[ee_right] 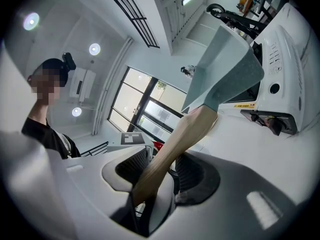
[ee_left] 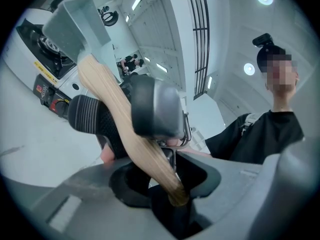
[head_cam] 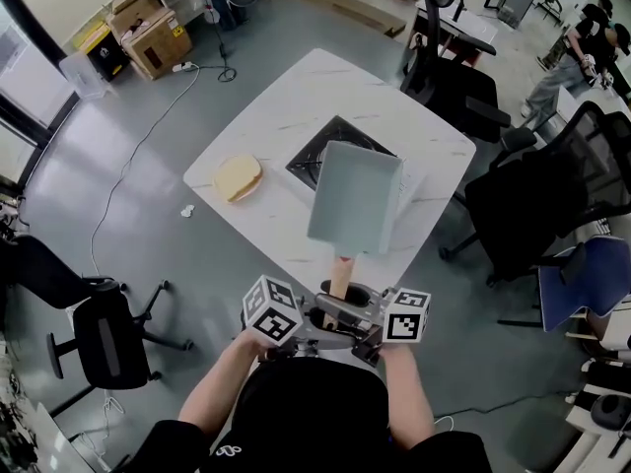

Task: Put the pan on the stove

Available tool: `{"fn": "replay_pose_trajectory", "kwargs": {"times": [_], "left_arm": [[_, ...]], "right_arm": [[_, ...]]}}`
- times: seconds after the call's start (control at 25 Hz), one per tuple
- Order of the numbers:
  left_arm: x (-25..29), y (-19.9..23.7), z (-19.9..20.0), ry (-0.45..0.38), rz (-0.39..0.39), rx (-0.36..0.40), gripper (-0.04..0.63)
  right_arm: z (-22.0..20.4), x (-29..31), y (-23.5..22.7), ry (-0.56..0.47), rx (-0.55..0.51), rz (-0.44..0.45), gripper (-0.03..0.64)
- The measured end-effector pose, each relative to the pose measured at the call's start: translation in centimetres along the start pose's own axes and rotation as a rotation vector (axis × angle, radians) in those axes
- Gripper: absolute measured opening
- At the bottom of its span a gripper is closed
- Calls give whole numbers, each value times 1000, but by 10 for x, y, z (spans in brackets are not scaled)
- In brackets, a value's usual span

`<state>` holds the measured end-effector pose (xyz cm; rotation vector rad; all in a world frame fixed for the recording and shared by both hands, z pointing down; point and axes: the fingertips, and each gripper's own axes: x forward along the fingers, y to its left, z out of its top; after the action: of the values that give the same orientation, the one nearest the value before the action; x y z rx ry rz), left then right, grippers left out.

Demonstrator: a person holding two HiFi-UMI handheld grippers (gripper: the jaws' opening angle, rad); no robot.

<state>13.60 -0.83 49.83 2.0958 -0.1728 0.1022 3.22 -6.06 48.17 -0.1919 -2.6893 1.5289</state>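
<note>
- Both hand-held grippers are on the pan's wooden handle (head_cam: 340, 276). The left hand-held gripper (ee_left: 172, 189) pinches the very end and the right hand-held gripper (ee_right: 162, 169) clamps just ahead of it.
- My guess at why: it's a long handle with a wide pan out front, so two grips close together stop it twisting or drooping.
- The pan (head_cam: 355, 197) isn't down yet. It's up in the air over the near side of the white tabletop (head_cam: 296, 87), covering part of the stove (head_cam: 317, 154) from above.
- Next I'd say it needs levelling and lowering onto the burner.
- The tan round thing (head_cam: 238, 177) sits well off to the left, out of the way.
</note>
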Motion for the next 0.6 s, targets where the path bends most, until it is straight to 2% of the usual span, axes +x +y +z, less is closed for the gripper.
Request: {"fn": "replay_pose_trajectory", "kwargs": {"times": [0.24, 0.6], "left_arm": [[-9, 5, 1, 2, 16, -5, 150], [-24, 17, 12, 4, 0, -7, 150]], "right_arm": [[2, 9, -3, 12, 2, 12, 189], [13, 24, -16, 14, 2, -4, 189]]}}
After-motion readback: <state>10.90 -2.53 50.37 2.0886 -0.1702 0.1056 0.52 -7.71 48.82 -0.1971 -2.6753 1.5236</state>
